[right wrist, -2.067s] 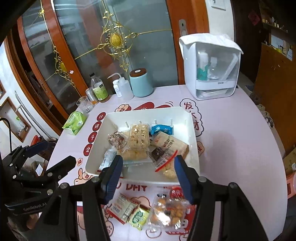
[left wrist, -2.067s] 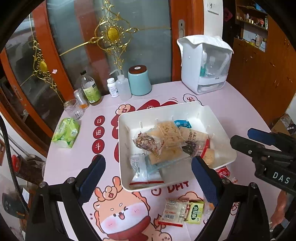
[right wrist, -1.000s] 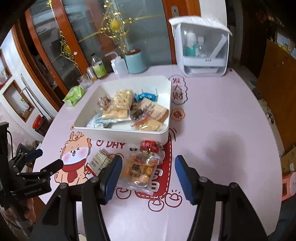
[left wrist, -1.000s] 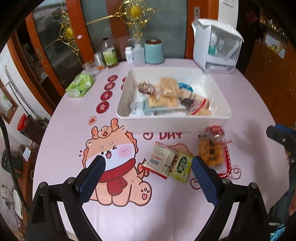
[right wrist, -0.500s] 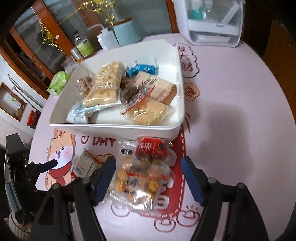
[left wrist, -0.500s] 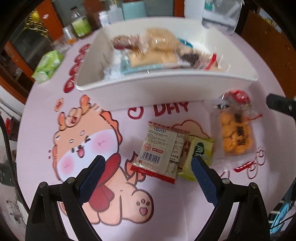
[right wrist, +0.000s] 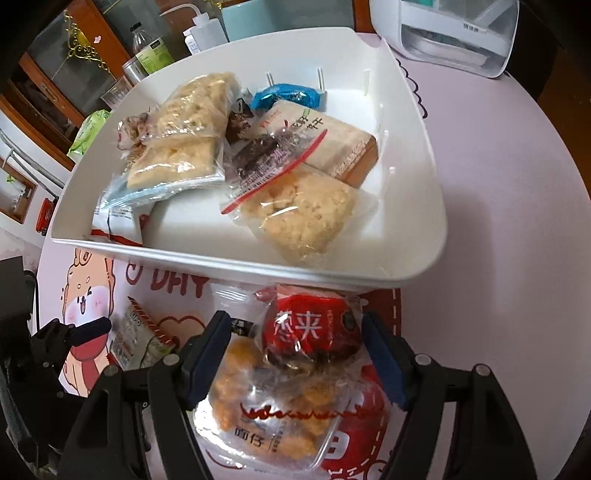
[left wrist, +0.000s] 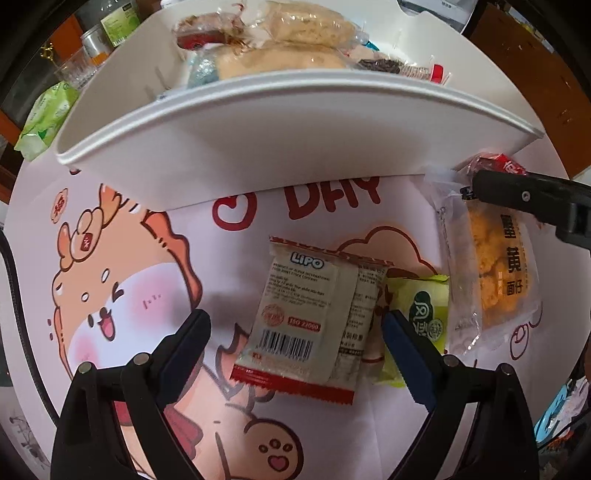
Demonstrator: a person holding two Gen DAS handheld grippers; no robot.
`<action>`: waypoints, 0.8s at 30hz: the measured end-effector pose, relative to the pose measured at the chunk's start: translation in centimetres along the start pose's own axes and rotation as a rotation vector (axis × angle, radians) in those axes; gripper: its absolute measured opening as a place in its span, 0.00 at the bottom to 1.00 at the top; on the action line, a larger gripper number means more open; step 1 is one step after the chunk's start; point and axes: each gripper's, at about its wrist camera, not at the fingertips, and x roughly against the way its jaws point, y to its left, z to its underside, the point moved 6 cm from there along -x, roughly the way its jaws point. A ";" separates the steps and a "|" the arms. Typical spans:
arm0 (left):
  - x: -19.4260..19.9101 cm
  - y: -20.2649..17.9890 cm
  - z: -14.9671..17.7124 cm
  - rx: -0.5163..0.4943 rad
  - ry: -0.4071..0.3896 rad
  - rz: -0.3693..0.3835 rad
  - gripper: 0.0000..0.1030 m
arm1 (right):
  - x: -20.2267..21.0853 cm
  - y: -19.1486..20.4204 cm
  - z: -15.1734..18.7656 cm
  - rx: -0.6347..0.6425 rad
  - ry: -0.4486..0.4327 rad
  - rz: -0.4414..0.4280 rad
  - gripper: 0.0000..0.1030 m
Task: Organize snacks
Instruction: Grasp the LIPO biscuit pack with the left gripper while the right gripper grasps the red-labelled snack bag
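A white tray (left wrist: pixel 280 140) (right wrist: pixel 424 184) holds several wrapped snacks. In front of it on the pink tablecloth lie a white and red Lipo packet (left wrist: pixel 303 321), a green packet (left wrist: pixel 424 314) and a clear bag of orange snacks (left wrist: pixel 491 269) (right wrist: pixel 273 410) with a small red packet (right wrist: pixel 314 328) on top. My left gripper (left wrist: pixel 295 343) is open, low over the table, its fingers either side of the Lipo packet. My right gripper (right wrist: pixel 295 354) is open, its fingers either side of the orange snack bag and red packet.
A green tissue pack (left wrist: pixel 44 114) (right wrist: pixel 90 133), glasses and bottles (right wrist: pixel 151 51) stand behind the tray at the left. A white dispenser box (right wrist: pixel 450 33) stands at the back right. The round table's edge runs close on the right.
Both grippers have come down and forward toward the table. The left now straddles the Lipo packet; the right now straddles the orange snack bag. Both stay open.
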 end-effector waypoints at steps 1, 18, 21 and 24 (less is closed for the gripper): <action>-0.3 0.0 -0.1 0.000 0.006 -0.002 0.91 | -0.1 0.0 0.0 -0.004 -0.007 -0.007 0.70; 0.6 0.0 0.9 0.047 -0.048 -0.012 0.44 | 2.4 -0.1 1.8 -0.007 -0.115 -0.043 0.54; 1.7 -0.1 1.7 0.063 -0.063 -0.012 0.44 | 3.3 -0.1 2.4 -0.007 -0.129 -0.053 0.54; 3.0 0.0 2.4 0.076 -0.082 -0.009 0.44 | 4.4 0.0 3.2 0.000 -0.148 -0.064 0.54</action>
